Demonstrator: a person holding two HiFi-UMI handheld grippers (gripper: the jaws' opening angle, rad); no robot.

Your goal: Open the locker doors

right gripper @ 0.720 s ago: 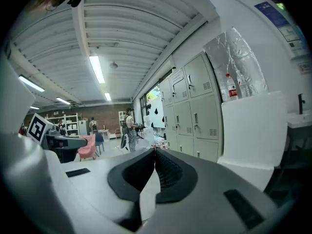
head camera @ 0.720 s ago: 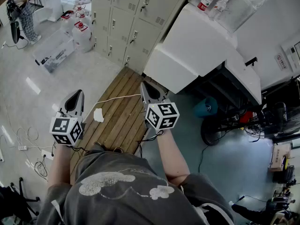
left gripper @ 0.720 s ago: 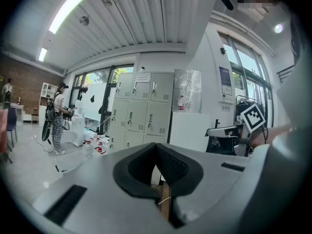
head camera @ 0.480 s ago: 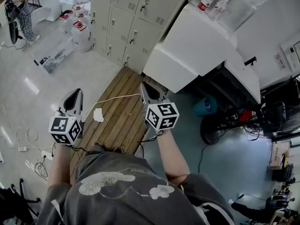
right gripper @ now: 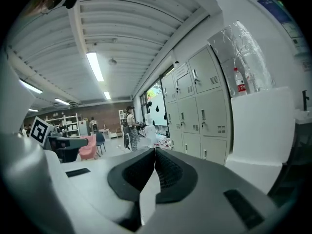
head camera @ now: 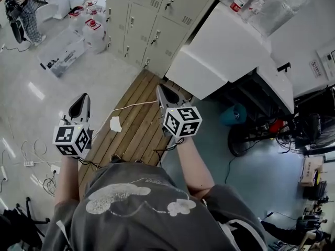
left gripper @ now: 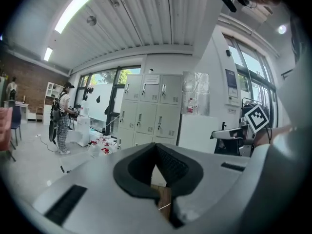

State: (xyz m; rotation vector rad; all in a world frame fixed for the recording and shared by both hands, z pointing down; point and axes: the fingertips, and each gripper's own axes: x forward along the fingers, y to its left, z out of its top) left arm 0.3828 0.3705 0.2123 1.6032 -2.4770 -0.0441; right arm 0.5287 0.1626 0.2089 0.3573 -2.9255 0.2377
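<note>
The left gripper [head camera: 80, 102] hung over the floor with its jaws clenched on nothing. The right gripper [head camera: 164, 93], above the wooden platform [head camera: 137, 127], was also clenched and empty. The lockers [head camera: 157, 12] stood well ahead, every visible door closed. In my judgement no door was opened yet; all the work remained.

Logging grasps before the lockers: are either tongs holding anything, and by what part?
Nothing is held: the left tongs and right tongs are both shut on nothing.
</note>
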